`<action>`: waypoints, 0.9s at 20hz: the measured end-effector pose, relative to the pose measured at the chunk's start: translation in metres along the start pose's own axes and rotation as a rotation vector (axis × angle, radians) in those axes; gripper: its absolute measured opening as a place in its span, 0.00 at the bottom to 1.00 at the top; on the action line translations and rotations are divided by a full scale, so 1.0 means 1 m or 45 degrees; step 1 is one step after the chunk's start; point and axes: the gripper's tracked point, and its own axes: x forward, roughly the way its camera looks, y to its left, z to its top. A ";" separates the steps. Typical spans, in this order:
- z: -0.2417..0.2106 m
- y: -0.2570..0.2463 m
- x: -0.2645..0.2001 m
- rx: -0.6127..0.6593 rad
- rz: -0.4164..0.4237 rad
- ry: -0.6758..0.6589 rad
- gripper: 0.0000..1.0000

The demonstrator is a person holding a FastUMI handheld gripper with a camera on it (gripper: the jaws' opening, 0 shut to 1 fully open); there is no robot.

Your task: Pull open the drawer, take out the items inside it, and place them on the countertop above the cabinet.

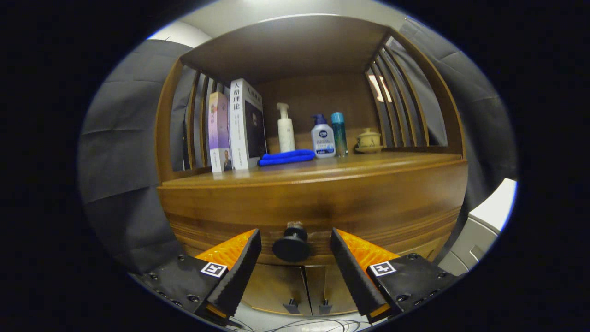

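A wooden cabinet stands close in front of me. Its drawer front is shut, and a round dark knob sticks out from it. My gripper is open, with the knob sitting between the two fingertips and a gap on each side of it. Neither finger touches the knob. Above the drawer runs the wooden countertop, under a shelf hood with slatted sides. The drawer's inside is hidden.
On the countertop stand two upright books, a folded blue cloth, a white pump bottle, a labelled pump bottle, a teal bottle and a lidded cup. Two lower doors have small handles. Cables lie on the floor.
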 end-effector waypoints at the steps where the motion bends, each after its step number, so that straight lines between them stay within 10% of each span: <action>1: -0.005 0.001 0.002 0.002 0.001 0.010 0.92; 12: -0.005 0.007 0.008 0.017 0.002 0.004 0.40; 18: -0.006 0.008 0.009 0.078 0.002 0.030 0.40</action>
